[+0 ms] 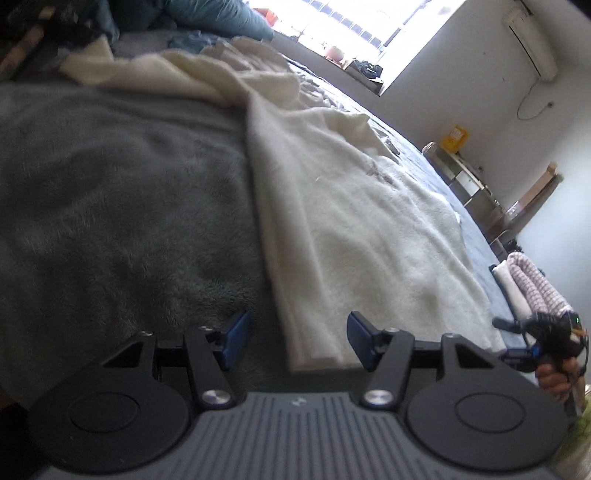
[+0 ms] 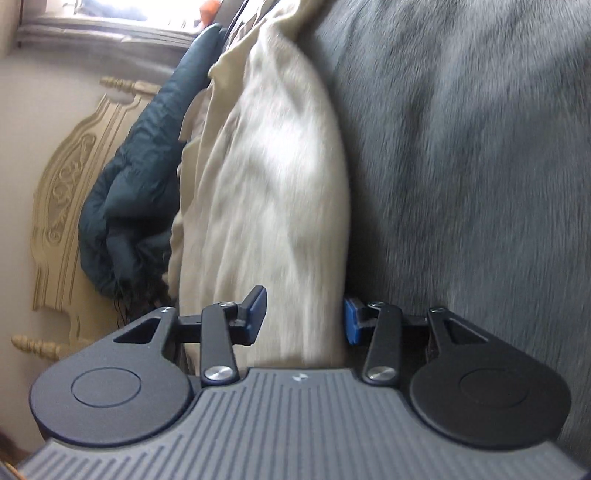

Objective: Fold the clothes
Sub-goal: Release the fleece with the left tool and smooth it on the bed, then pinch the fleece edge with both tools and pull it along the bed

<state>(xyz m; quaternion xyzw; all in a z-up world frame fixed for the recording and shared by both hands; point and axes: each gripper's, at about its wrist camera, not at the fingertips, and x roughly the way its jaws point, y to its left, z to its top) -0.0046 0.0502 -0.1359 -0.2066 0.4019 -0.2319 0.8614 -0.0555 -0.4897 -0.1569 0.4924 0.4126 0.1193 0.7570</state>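
Two tools: left tool [image 1: 295,341] and right tool [image 2: 304,317], both released, jaws apart, gripping nothing
Garment: cream fleece garment [image 1: 354,236] lies on the grey blanket [image 1: 110,199] covering the bed
Long axis: runs from the near edge away toward the window [image 1: 354,22], folded edge on its left
Left tool: near end of the garment between its spread pads, unpinched
Right tool: garment edge fills its gap
Left view only: right tool in a hand [image 1: 554,376], folded pile [image 1: 528,291]
Right view only: carved headboard [image 2: 62,192], dark jacket [image 2: 136,192]
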